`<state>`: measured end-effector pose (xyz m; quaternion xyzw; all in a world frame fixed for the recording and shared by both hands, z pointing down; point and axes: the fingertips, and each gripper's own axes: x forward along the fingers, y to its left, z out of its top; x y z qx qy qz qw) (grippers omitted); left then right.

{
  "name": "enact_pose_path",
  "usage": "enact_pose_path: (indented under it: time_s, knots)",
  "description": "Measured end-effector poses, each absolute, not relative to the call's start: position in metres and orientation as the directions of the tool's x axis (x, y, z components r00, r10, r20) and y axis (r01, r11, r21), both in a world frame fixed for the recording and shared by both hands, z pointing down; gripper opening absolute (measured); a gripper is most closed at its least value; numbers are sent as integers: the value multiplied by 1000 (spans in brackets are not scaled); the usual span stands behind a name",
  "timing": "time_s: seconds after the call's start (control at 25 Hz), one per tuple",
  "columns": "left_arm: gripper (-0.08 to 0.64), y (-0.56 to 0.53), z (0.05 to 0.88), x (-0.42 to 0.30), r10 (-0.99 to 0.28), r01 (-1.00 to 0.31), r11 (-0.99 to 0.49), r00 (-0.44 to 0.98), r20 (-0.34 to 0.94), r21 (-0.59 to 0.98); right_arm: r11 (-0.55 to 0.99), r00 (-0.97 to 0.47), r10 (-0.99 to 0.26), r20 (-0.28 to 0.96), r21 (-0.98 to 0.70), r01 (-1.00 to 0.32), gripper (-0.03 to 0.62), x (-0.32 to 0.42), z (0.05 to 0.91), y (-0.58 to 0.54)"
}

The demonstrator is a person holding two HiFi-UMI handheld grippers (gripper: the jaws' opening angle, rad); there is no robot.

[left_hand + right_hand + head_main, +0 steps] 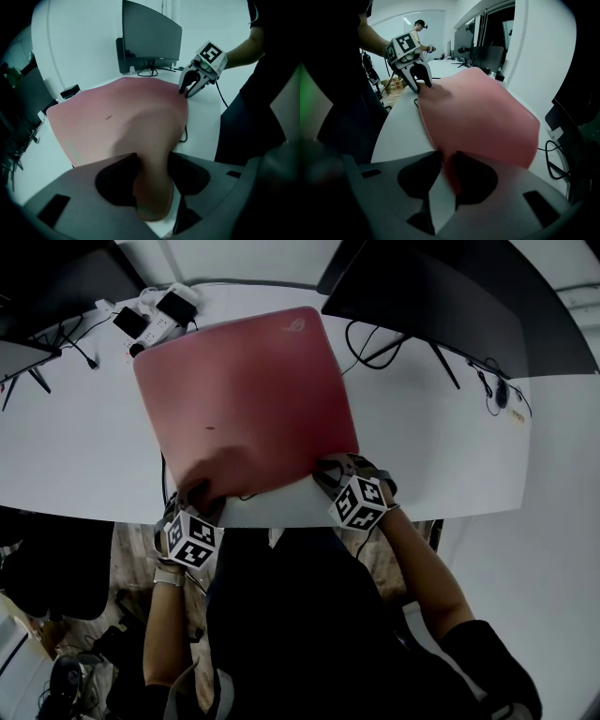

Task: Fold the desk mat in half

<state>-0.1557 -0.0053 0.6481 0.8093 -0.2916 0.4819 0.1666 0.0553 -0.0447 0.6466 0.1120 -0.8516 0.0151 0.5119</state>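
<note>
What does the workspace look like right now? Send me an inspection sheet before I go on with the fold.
Surface: white desk, curved near edge.
Job's things: pink desk mat, far part flat on the desk, both near corners lifted, not yet folded.
Clutter: power strip with plugs, beyond the mat's far left corner.
Grippers: left hand-held gripper shut on the mat's near left corner; right hand-held gripper shut on its near right corner.
Cables: black cables loop beside the mat's far right edge; more run by the power strip.
Surroundings: dark monitor at far right, a second screen at far left; another person stands far behind.
</note>
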Motion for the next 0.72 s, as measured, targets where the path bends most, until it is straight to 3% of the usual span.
enact_pose_path:
  time_s: [0.28, 0.72]
  knots:
    - [174, -7, 644, -155, -338, -618, -784, 340, 877, -62, 975, -433, -197, 880, 128, -183, 77, 53, 643, -48]
    - [121, -9, 621, -155, -377, -654, -752, 322, 868, -84, 975, -492, -136, 860, 28, -220, 60, 52, 615, -48]
